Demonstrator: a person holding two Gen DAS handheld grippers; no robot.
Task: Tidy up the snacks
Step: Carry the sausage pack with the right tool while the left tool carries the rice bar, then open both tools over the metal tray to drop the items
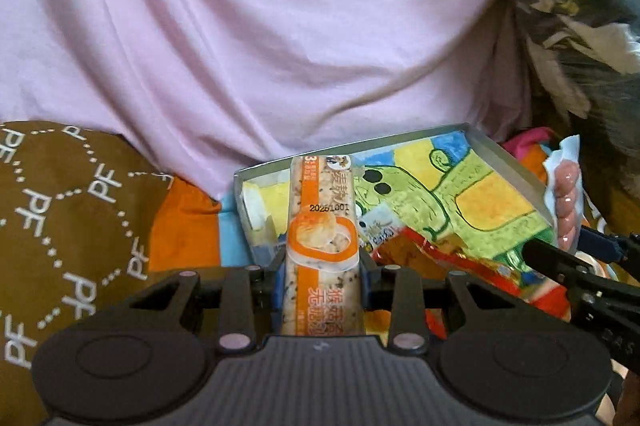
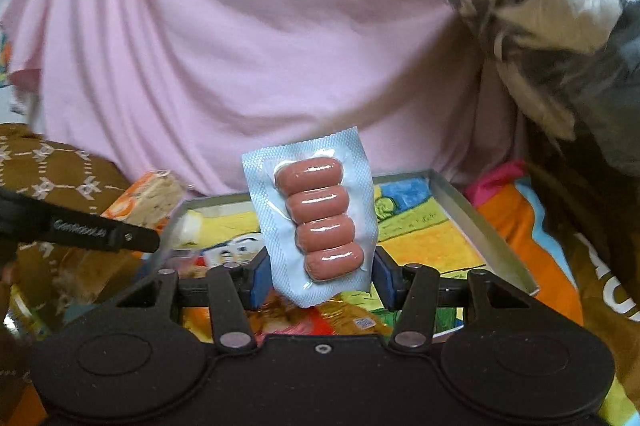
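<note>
My left gripper (image 1: 322, 266) is shut on a long orange-and-white snack bar (image 1: 322, 226), held over the near left corner of a metal tray (image 1: 360, 147) with a cartoon-printed bottom. My right gripper (image 2: 318, 278) is shut on a pale blue pack of several pink sausages (image 2: 316, 214), held upright above the same tray (image 2: 472, 214). The sausage pack also shows at the right of the left wrist view (image 1: 566, 201), and the snack bar at the left of the right wrist view (image 2: 152, 201). A red-orange snack bag (image 1: 452, 266) lies in the tray.
A pink cloth (image 1: 260, 25) hangs behind the tray. A brown patterned cushion (image 1: 60, 218) lies to the left. A dark patterned bundle in clear plastic (image 1: 580, 5) sits at the upper right. A colourful orange and blue cloth (image 1: 188, 226) lies under the tray.
</note>
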